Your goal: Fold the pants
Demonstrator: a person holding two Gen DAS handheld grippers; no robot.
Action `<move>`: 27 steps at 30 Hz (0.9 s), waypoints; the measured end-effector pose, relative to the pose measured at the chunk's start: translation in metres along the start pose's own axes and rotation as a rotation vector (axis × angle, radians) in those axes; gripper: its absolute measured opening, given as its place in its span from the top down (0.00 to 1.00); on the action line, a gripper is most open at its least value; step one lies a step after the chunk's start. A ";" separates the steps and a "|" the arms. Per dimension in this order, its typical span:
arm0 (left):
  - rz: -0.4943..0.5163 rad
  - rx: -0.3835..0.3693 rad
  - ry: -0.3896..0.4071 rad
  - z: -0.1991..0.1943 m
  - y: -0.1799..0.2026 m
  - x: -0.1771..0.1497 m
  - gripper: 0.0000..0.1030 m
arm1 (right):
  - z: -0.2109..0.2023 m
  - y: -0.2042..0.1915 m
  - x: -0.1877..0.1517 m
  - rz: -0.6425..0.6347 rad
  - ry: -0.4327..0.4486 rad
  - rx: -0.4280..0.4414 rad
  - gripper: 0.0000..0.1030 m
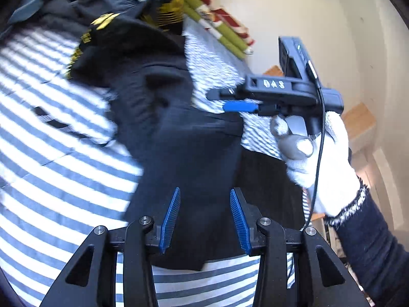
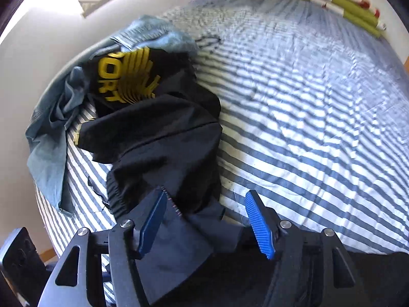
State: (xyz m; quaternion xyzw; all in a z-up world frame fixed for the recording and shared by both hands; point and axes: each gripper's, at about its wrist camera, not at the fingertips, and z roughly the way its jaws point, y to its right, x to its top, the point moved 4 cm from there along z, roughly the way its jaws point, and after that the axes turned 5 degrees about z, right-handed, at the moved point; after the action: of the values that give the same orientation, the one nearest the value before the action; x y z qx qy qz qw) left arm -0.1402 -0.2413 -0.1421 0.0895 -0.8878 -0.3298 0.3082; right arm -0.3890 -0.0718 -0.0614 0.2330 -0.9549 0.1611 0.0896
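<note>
Black pants (image 1: pixel 179 140) lie crumpled in a long strip on the striped bed sheet (image 1: pixel 64 179). My left gripper (image 1: pixel 204 192) hovers over their near end, open, with nothing pressed between its blue pads. My right gripper (image 2: pixel 207 194) stands wide open over the pants (image 2: pixel 166 153); loose black cloth lies between its jaws and against the left pad, but the pads do not clamp it. In the left wrist view the right gripper (image 1: pixel 225 99) reaches in from the right, held by a white-gloved hand (image 1: pixel 319 158).
A black garment with yellow print (image 2: pixel 127 76) and a blue-grey garment (image 2: pixel 51 128) are piled at the pants' far end near the bed's edge. Green and red rolls (image 2: pixel 345 2) lie at the far side. The striped sheet (image 2: pixel 306 102) spreads to the right.
</note>
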 end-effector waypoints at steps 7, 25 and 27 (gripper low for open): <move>0.033 0.089 -0.032 0.008 -0.026 0.000 0.49 | 0.006 -0.012 -0.034 -0.068 -0.177 0.219 0.42; 0.351 -0.064 -0.125 0.042 0.060 0.057 0.09 | -0.119 -0.044 -0.140 -0.506 0.245 0.070 0.87; 0.326 -0.129 -0.160 0.051 0.065 0.059 0.08 | -0.130 -0.041 -0.146 -0.521 0.245 0.095 0.90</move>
State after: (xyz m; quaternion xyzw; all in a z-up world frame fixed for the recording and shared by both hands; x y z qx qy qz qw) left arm -0.2150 -0.1860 -0.1021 -0.1018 -0.8893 -0.3376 0.2912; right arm -0.2298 0.0000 0.0343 0.4533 -0.8362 0.2041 0.2316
